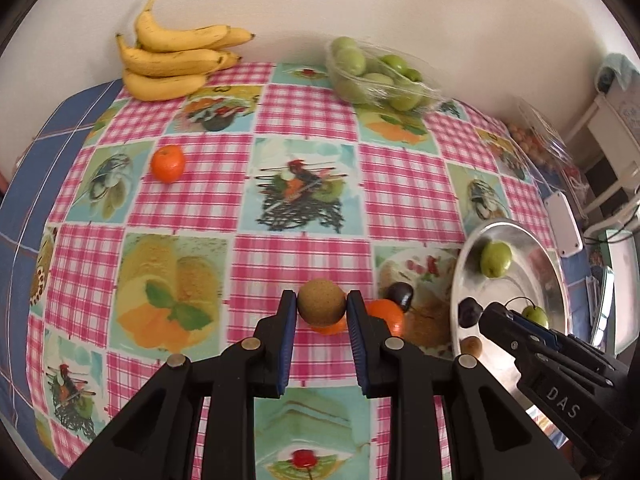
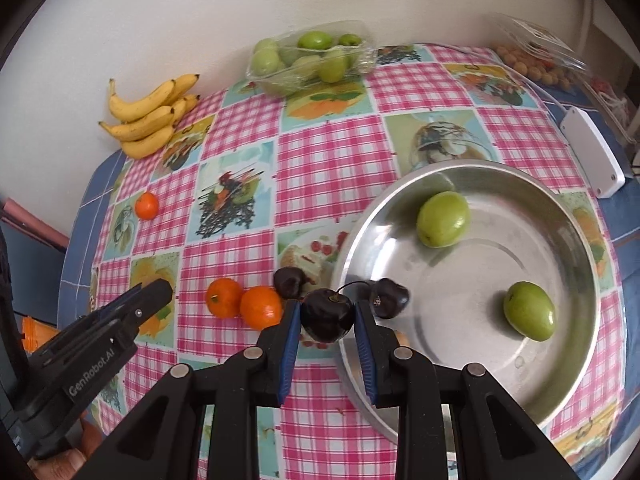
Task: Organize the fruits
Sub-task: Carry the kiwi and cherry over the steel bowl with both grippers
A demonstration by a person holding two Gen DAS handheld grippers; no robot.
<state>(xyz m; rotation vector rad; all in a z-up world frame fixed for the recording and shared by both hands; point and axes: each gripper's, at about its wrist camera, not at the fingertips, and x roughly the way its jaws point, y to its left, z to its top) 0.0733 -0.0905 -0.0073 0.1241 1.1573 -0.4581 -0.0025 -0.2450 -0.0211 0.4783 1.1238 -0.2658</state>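
Holding a brown kiwi [image 1: 321,302] in my left gripper [image 1: 321,312] and a dark cherry [image 2: 327,313] in my right gripper [image 2: 327,320] at the metal bowl [image 2: 576,216] rim. Two green fruits lie inside; three oranges and another cherry [image 2: 286,281] wait on the tablecloth [image 2: 328,148] near its left side.

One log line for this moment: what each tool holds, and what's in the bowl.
left tool: shut on kiwi | right tool: shut on cherry | bowl: two green fruits, one cherry
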